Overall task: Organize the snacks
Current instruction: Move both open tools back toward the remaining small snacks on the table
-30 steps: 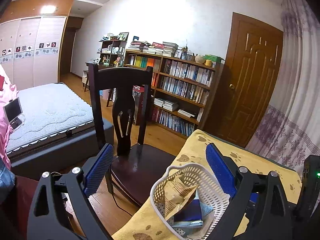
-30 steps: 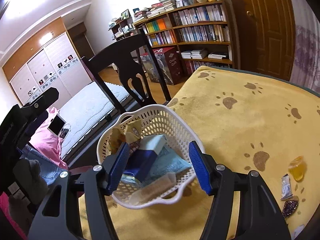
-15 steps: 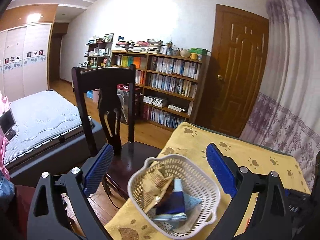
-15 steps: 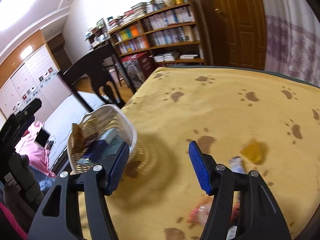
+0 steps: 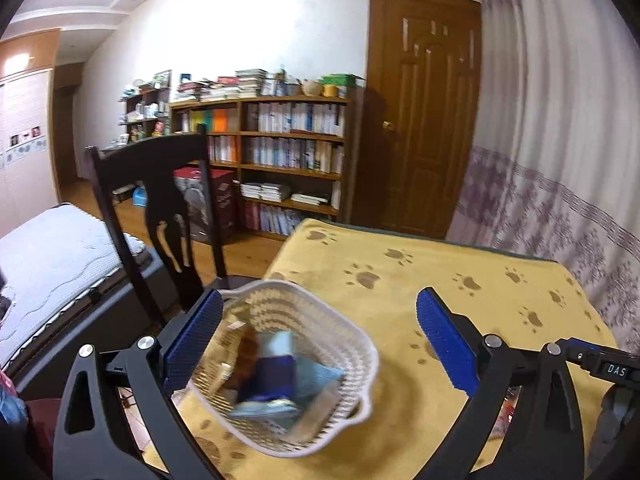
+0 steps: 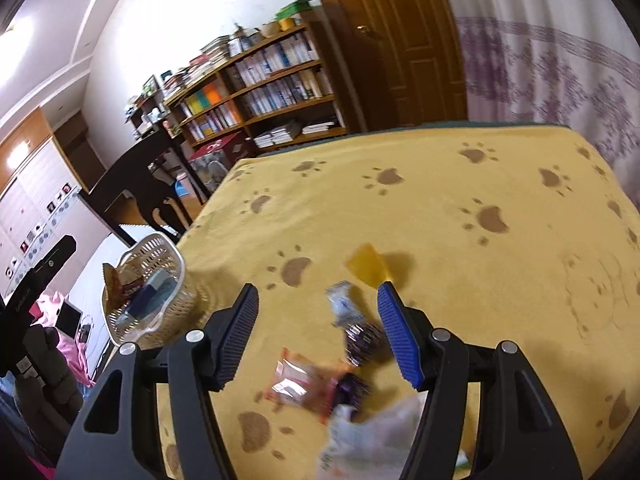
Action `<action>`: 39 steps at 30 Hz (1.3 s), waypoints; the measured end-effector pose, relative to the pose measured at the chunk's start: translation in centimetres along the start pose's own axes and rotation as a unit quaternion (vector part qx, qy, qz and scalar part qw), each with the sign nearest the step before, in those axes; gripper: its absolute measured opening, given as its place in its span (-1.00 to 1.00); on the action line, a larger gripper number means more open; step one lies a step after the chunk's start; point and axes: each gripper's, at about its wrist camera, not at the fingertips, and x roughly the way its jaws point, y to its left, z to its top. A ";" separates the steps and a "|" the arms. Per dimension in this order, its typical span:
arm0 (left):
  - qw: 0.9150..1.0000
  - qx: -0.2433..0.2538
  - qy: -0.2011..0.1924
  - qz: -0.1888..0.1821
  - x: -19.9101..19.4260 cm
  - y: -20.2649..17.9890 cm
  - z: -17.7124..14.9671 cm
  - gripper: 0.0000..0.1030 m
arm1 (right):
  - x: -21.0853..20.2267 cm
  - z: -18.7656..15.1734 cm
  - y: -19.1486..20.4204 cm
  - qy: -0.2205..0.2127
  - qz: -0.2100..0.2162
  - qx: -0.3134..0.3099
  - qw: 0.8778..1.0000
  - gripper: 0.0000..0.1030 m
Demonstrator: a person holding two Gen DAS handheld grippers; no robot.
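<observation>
Both grippers are seen spread apart, grasping nothing. Left gripper [image 5: 318, 346] is held over the white basket [image 5: 356, 344]; right gripper [image 6: 318, 336] is held over loose wrapped snacks [image 6: 312, 386] on the paw-print cloth [image 6: 440, 200].

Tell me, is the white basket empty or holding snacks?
Holding snacks: the white basket has several packets inside, blurred.

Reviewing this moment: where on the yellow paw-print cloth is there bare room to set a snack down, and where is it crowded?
Bare: the wide stretch of cloth from the basket across to the curtain side, beyond the yellow packet. Crowded: the near edge at the right tool, where the orange packet, dark wrapper and white wrapper lie close together.
</observation>
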 end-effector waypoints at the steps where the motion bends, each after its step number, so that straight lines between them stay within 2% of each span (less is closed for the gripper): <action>1: 1.000 0.006 0.002 -0.002 0.0 -0.5 -0.2 0.92 | -0.3 -0.4 -0.5 0.001 -0.003 0.003 1.000 0.21; 4: 1.000 0.022 0.009 -0.012 0.2 -2.0 -0.7 0.92 | -1.0 -1.5 -1.7 0.002 -0.012 0.003 1.000 0.25; 8: 0.998 0.048 0.017 -0.028 0.4 -4.1 -1.4 0.92 | -1.9 -3.0 -2.2 0.001 -0.029 -0.008 1.000 0.52; 11: 0.997 0.064 0.024 -0.040 0.5 -5.4 -2.0 0.93 | -2.1 -4.3 -2.6 0.006 -0.041 -0.015 0.999 0.64; 19: 0.993 0.091 0.042 -0.058 1.2 -7.4 -3.3 0.93 | -2.1 -6.9 -3.6 0.022 -0.057 -0.024 0.998 0.67; 21: 0.993 0.093 0.045 -0.059 1.4 -7.5 -3.5 0.93 | -2.5 -7.4 -3.8 0.032 -0.044 -0.014 0.998 0.67; 27: 0.992 0.093 0.053 -0.064 1.8 -7.8 -3.6 0.93 | -4.4 -9.6 -2.9 0.072 0.049 -0.006 0.996 0.67; 39: 0.991 0.097 0.060 -0.066 2.0 -8.0 -3.8 0.93 | -2.4 -11.8 -1.6 0.125 0.057 -0.019 0.990 0.67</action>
